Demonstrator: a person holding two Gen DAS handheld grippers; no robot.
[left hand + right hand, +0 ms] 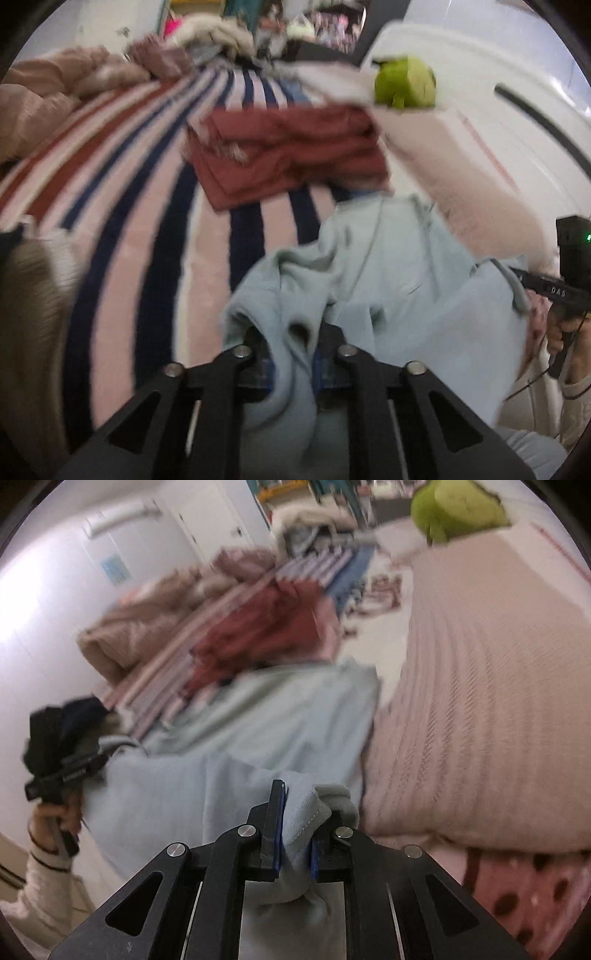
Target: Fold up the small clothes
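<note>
A light blue garment (388, 258) lies crumpled on the striped bedcover (147, 221). One bunched edge of it fills the gap between the jaws of my left gripper (291, 332), which is shut on it; cloth drapes over and hides the fingertips. In the right wrist view the same garment (266, 720) stretches away from my right gripper (301, 805), which is shut on a hemmed corner between its blue pads. Each gripper shows in the other's view, hand-held: the right gripper (561, 291) at the right edge, the left gripper (62, 764) at the left edge.
A folded maroon garment (288, 155) lies on the stripes beyond the blue one. A pink knitted pillow (480, 701) runs along the right side, with a green plush toy (404, 83) at its far end. Beige bedding (44, 96) is heaped at the far left.
</note>
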